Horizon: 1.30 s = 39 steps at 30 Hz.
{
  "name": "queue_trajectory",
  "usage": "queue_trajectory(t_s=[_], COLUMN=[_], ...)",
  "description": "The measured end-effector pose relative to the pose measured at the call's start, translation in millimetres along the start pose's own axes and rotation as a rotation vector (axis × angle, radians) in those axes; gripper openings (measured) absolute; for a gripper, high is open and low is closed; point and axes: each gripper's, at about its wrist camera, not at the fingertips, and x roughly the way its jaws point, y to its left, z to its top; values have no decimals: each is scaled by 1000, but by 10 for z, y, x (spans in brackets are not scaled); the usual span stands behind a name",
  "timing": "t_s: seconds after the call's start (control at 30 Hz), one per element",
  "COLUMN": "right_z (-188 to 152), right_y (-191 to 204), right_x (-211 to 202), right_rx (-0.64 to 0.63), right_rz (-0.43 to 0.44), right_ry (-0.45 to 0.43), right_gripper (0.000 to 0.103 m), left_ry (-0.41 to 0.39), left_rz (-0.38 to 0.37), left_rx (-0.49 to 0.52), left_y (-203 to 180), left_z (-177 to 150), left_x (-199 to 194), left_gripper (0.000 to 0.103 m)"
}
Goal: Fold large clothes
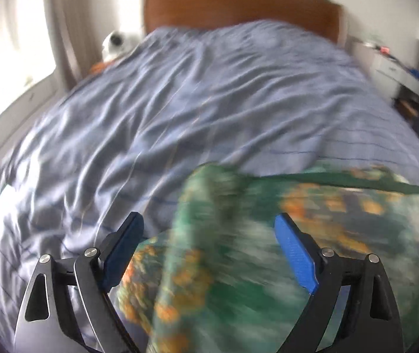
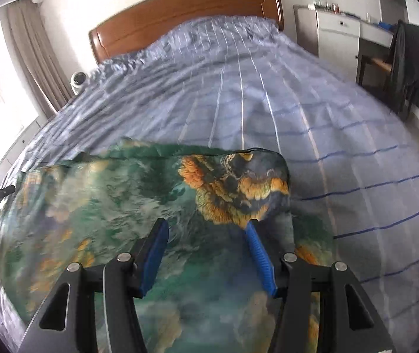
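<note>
Garment: green and orange printed garment (image 2: pixel 156 206), lying on the striped blue bedspread (image 2: pixel 268 103), filling the lower half of the right wrist frame; in the left wrist frame it sits lower right, blurred.

Fold state: far edge reads as a doubled, rounded fold near mid-frame in the right wrist view; my judgement is that one fold is down and more remain.

Left gripper (image 1: pixel 209 220): my jaws stand wide apart. Cloth lies below and between them, but neither pad presses on it. Released.

Right gripper (image 2: pixel 206 226): jaws about half apart, cloth under the gap, no fabric pinched between the pads as far as I can see. Released.

Key relation: the garment lies straight ahead of and beneath my right fingers; from my left fingers it lies ahead and off to the right of frame. Its long axis runs left to right across the right wrist frame, roughly parallel to the wooden headboard (image 2: pixel 186 14).

Nearer hand: right sits over the middle of the cloth; left is at its left-hand end, where a rumpled ridge rises (image 1: pixel 206 206).

Next move (judgement): each gripper needs an end of the long axis, so my right must travel toward the right edge.

Risk: thin, slippery-looking fabric may slide on the bedspread.
</note>
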Motion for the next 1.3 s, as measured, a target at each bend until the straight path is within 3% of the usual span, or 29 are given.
queue_trajectory(t_s=[0.17, 0.33, 0.53, 0.63, 0.9, 1.3], right_z=[-149, -418, -863, -1075, -1463, -1565], right_y=[89, 116, 91, 78, 74, 245], right_x=[-535, -878, -1236, -1370, -1530, -1599], right_rx=[-18, 9, 85, 103, 146, 151], right_rz=[67, 117, 165, 158, 138, 126], right_ry=[-36, -14, 8, 19, 39, 40], right_gripper=[56, 56, 56, 56, 56, 56], left_ry=[-48, 18, 131, 113, 90, 83], left_rz=[-188, -275, -260, -243, -225, -162], left_rx=[150, 266, 354, 397, 378, 412], left_y=[-743, -1449, -1903, -1961, -1843, -1867], left_z=[39, -24, -515, -757, -1102, -1201], left_x=[-518, -385, -145, -258, -591, -663], left_gripper=[97, 97, 97, 97, 97, 97])
